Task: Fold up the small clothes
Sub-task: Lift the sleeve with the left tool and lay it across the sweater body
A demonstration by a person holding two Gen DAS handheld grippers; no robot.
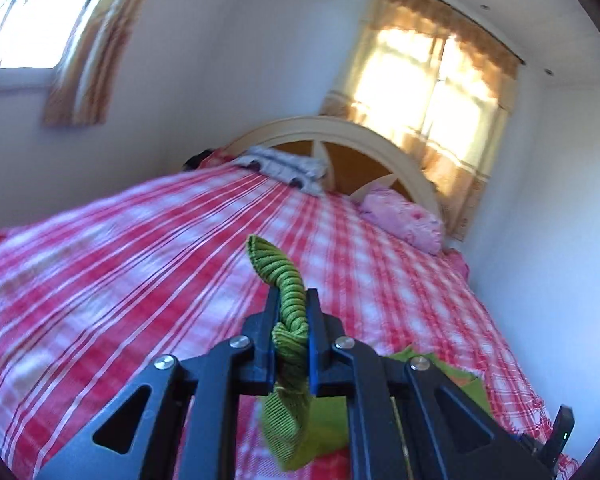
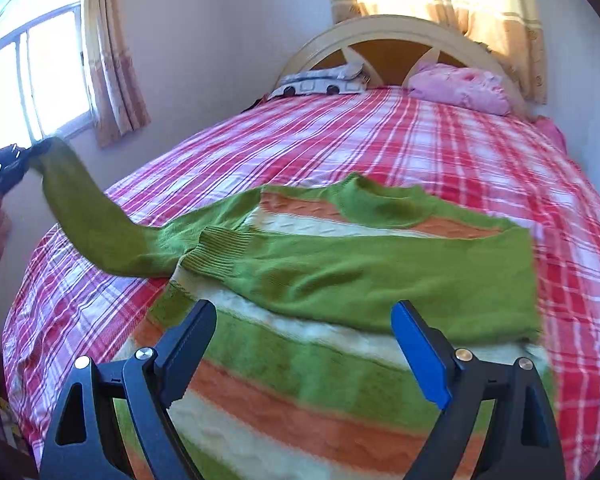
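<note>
My left gripper (image 1: pixel 293 300) pinches the green sleeve (image 1: pixel 280 272); my right gripper (image 2: pixel 304 320) hangs wide open over the sweater (image 2: pixel 340 272).

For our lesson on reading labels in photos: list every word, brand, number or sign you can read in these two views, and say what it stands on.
No readable text in either view.
Striped sweater: no tag or print shows.
Left gripper, shut on the green sleeve cuff: no markings.
Right gripper, open: no markings.
Grey patterned cloth by the headboard: dark shapes only, too blurred to read.
</note>
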